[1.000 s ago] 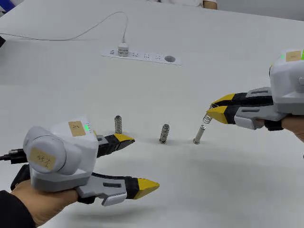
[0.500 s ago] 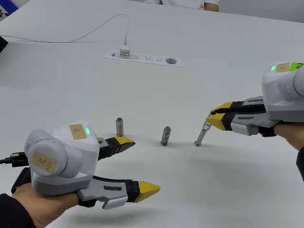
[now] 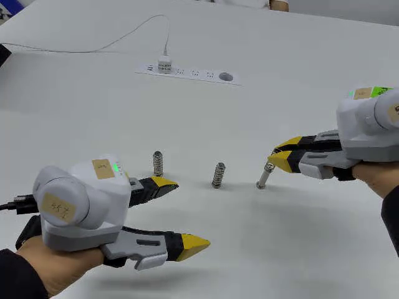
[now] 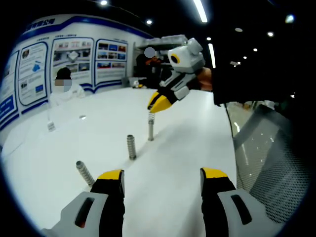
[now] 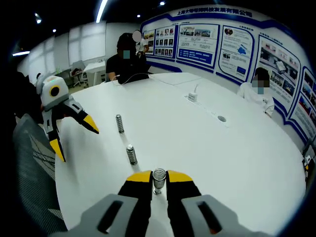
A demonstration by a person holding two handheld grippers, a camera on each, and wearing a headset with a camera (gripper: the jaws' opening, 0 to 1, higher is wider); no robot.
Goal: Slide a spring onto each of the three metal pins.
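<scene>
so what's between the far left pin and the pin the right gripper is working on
The middle pin, standing upright with a spring already on it. The head view shows it roughly midway between the two.

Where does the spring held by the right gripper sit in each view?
Head view: the spring is right of centre, at the right gripper's tips, on top of the tilted pin.
Left gripper view: upper centre, just under the yellow tips.
Right gripper view: bottom centre, between the jaws.
Shared landmark: the middle pin, already sprung, beside it.
</scene>
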